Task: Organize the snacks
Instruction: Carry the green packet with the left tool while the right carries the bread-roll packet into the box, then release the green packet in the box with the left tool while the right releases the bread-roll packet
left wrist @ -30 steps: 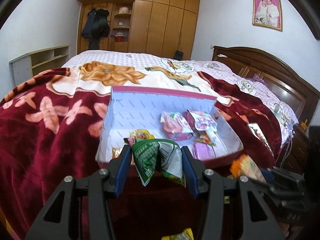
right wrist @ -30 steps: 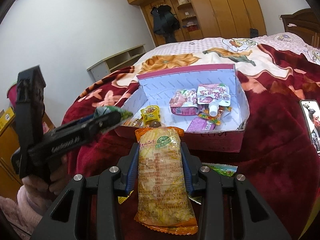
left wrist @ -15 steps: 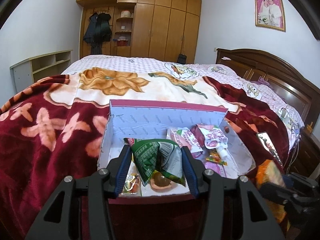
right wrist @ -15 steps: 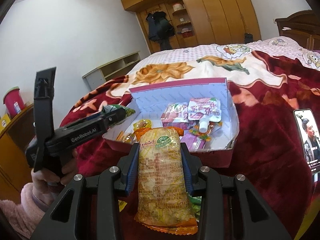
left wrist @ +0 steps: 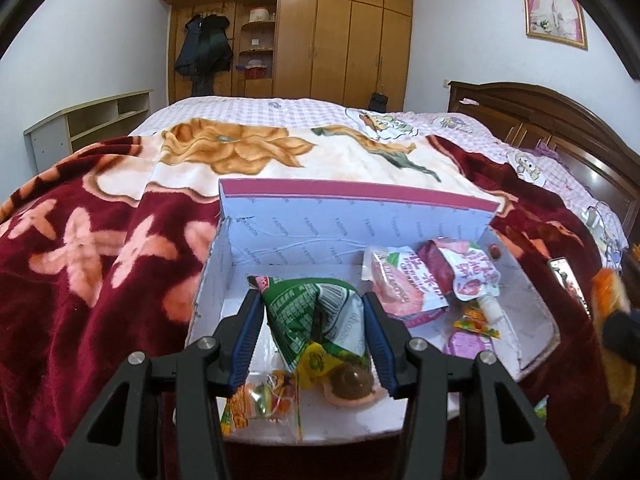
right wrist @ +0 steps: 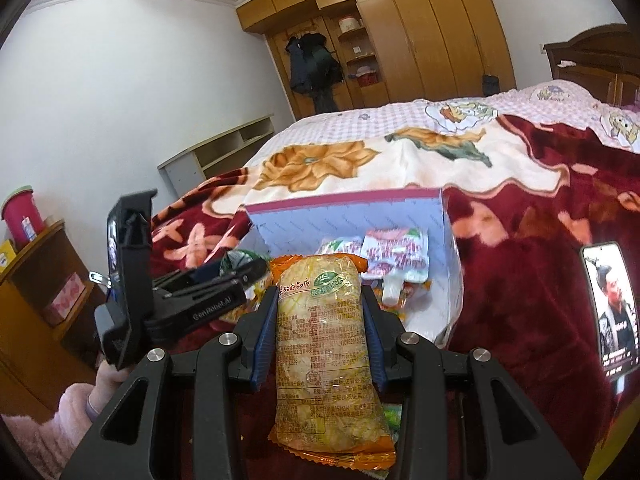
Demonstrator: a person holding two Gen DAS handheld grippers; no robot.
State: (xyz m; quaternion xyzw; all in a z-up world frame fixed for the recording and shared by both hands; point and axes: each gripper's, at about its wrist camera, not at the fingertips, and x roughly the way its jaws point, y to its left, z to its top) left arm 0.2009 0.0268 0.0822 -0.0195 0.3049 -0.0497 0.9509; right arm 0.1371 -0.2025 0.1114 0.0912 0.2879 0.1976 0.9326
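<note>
1. Left wrist view: the left gripper [left wrist: 314,322] clamps a crumpled green foil snack packet [left wrist: 316,320] above the open white cardboard box [left wrist: 532,300], its long axis pointing away. Released here, it may bury the brown jelly cup [left wrist: 350,380].

2. Right wrist view: the right gripper [right wrist: 320,320] pinches a long yellow-orange snack bag [right wrist: 324,340], lengthwise toward the box [right wrist: 450,264]; its unsupported tail could sag and slip.

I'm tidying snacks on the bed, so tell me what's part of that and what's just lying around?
Part of the job:
green packet in left gripper
yellow packet in right gripper
box
pink pouches

Lying about:
phone
red blanket
</note>
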